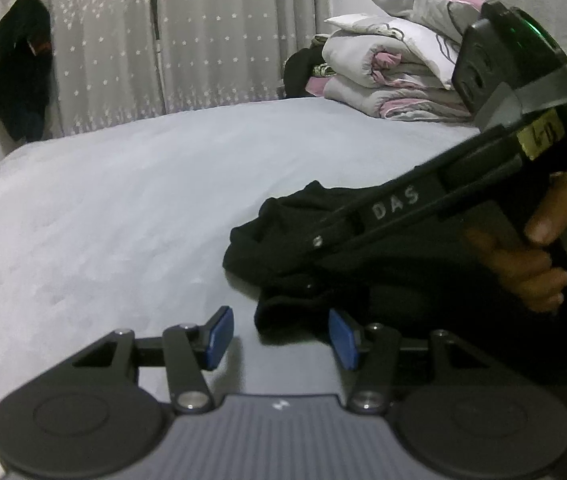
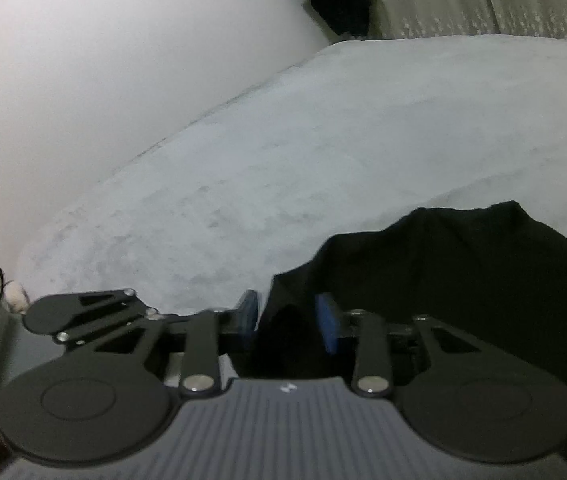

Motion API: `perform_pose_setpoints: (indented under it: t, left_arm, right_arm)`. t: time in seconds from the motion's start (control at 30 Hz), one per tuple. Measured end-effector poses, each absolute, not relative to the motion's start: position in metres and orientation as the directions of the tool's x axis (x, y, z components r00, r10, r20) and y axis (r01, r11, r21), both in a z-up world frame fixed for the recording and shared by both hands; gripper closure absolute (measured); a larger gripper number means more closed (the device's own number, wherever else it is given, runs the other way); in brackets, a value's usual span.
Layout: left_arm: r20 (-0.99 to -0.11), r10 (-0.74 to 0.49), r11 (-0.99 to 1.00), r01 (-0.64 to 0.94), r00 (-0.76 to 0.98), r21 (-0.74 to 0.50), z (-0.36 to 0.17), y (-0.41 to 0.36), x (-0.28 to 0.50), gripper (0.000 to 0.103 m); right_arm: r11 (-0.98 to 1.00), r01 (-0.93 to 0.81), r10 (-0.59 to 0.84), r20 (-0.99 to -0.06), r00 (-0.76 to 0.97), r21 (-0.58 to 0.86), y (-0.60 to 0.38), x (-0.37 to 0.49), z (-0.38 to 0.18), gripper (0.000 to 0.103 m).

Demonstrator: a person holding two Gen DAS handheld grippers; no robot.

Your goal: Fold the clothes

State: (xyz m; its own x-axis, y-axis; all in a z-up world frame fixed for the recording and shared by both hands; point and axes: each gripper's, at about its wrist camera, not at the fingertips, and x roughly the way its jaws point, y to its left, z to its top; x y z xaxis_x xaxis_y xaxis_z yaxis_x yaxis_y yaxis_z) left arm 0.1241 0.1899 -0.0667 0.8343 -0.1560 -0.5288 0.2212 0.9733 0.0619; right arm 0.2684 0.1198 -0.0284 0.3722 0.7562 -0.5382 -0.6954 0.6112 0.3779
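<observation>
Both tools gape at the black garment's (image 1: 363, 264) edge, gripping nothing.

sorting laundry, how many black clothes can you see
2: one black garment crumpled on the bed by the grippers, one dark bundle hanging by the curtain. More may hide beside the folded bedding.

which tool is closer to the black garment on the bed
Right. The right tool has black garment fabric between its open fingers; the left tool sits open beside the garment's edge, not gripping it.
</observation>
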Motion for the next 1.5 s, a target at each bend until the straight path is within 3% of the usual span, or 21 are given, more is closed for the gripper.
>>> perform_pose_setpoints:
  t: [0.07, 0.47, 0.63, 0.77, 1.0, 1.27, 1.4, 1.5]
  left_arm:
    - [-0.531, -0.151, 0.97, 0.228, 0.834, 0.083, -0.065, 0.189, 0.123, 0.049]
    - [-0.5, -0.118, 0.934, 0.266, 0.858, 0.237, -0.06, 0.16, 0.121, 0.049]
    - [-0.437, -0.115, 0.883, 0.293, 0.892, 0.366, -0.053, 0.133, 0.114, 0.051]
    - [-0.411, -0.118, 0.834, 0.314, 0.904, 0.453, -0.054, 0.113, 0.114, 0.061]
    - [-0.445, -0.124, 0.793, 0.358, 0.887, 0.492, -0.066, 0.101, 0.124, 0.065]
    - [-0.398, -0.141, 0.714, 0.372, 0.906, 0.594, -0.052, 0.093, 0.104, 0.066]
    - [-0.423, -0.137, 0.675, 0.397, 0.896, 0.622, -0.052, 0.097, 0.112, 0.066]
    - [-0.506, -0.116, 0.678, 0.441, 0.855, 0.589, -0.061, 0.105, 0.128, 0.066]
  right_arm:
    - [0.602, -0.684, 0.772, -0.519, 0.367, 0.412, 0.113, 0.271, -0.027, 0.098]
    - [0.609, -0.47, 0.781, -0.378, 0.497, 0.639, 0.047, 0.3, -0.029, 0.099]
    - [0.614, -0.438, 0.773, -0.388, 0.503, 0.657, 0.045, 0.305, -0.033, 0.099]
    - [0.6, -0.434, 0.782, -0.38, 0.494, 0.672, 0.048, 0.305, -0.033, 0.099]
    - [0.598, -0.412, 0.782, -0.39, 0.486, 0.687, 0.041, 0.31, -0.038, 0.099]
    - [0.6, -0.387, 0.783, -0.413, 0.465, 0.701, 0.039, 0.313, -0.045, 0.099]
    - [0.568, -0.409, 0.81, -0.395, 0.434, 0.714, 0.044, 0.311, -0.044, 0.099]
    - [0.555, -0.416, 0.82, -0.387, 0.422, 0.721, 0.044, 0.31, -0.043, 0.099]
